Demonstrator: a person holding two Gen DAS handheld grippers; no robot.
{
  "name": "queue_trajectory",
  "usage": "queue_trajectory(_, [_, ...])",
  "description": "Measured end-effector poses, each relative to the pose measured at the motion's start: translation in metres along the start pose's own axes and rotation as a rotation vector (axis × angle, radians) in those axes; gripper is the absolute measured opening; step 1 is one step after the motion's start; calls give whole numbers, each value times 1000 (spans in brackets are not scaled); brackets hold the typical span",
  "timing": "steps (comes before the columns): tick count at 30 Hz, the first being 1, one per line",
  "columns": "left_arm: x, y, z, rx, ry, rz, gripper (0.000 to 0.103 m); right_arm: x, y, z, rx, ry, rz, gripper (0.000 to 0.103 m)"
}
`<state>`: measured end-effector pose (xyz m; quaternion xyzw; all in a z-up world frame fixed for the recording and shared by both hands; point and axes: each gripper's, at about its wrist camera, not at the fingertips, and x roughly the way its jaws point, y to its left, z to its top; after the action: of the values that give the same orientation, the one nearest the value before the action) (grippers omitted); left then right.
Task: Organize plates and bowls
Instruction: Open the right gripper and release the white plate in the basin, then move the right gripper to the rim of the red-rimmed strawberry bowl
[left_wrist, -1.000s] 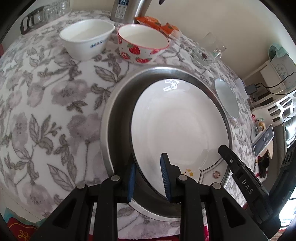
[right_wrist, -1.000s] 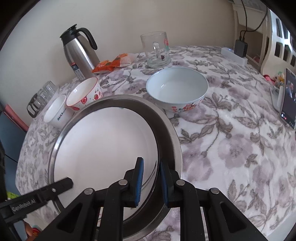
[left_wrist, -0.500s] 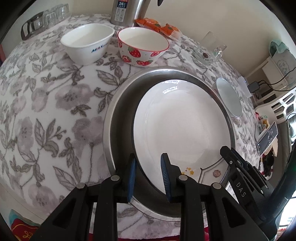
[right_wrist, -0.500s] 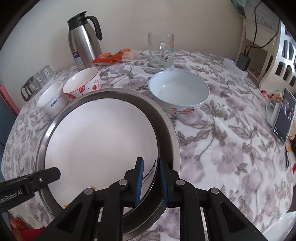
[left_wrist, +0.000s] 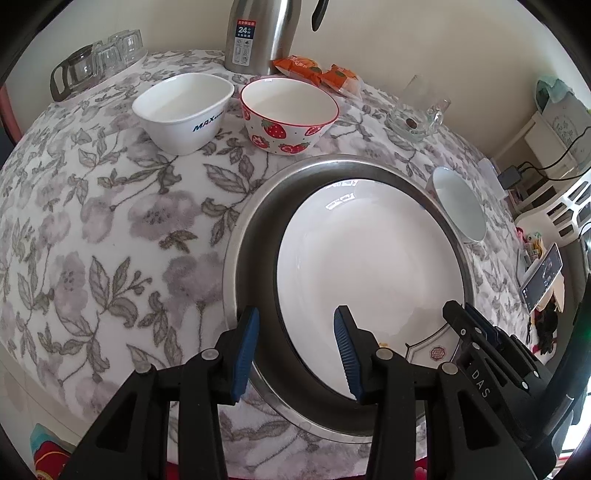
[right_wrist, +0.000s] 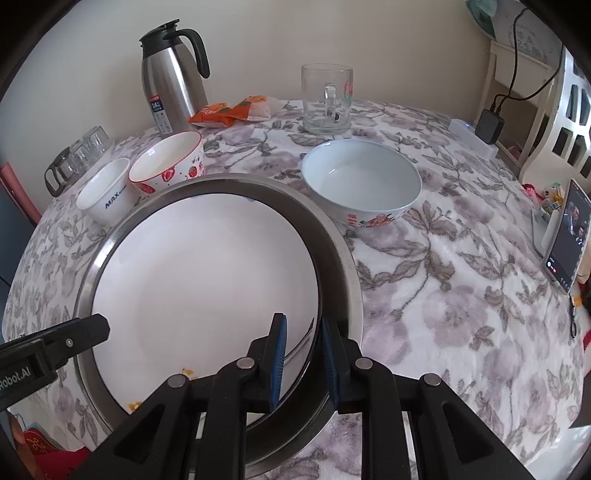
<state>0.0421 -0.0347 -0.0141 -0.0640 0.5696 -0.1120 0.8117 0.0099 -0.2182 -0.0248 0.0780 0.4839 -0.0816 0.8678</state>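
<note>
Floral grey-and-white cloth covers the table (right_wrist: 461, 266), which stands against a cream wall with a steel thermos (right_wrist: 171, 79) and a glass mug (right_wrist: 327, 98) at the far edge. Near the front sits a wide steel tray (left_wrist: 251, 236) with a white plate (left_wrist: 362, 266) lying inside it, apparently so the two can be handled as one stack. On the plate's left side the left gripper (left_wrist: 293, 350) has its jaws spread wide, straddling the tray's inner wall and the plate's rim without pressing either. On the right side the right gripper (right_wrist: 301, 360) has its jaws drawn close around the tray's rim and the plate's edge; whether the pads actually bite I cannot tell. Beyond the tray wait a white MAX bowl (left_wrist: 183, 110) and a strawberry bowl (left_wrist: 290, 114) side by side at the far left, and a pale blue bowl (right_wrist: 362, 182) just right of the tray, likely the pieces left to nest.
</note>
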Motion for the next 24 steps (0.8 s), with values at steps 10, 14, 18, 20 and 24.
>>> queue_trajectory(10, [-8,-1,0,-2,-41,14,45,-18,-4,6,5,-82,-9,22])
queue_trajectory(14, [-13,-2,1,3,-73,31,55,-20,-5,4,5,-96,-22,26])
queue_trajectory(18, [-11,0,2,-7,-63,42,55,-21,-9,5,22,-108,-29,51])
queue_trajectory(20, [-9,2,3,-13,-55,48,57,-21,-10,5,26,-114,-36,58])
queue_trajectory(24, [-9,4,4,-19,-64,80,78,-19,-9,5,18,-107,-40,72])
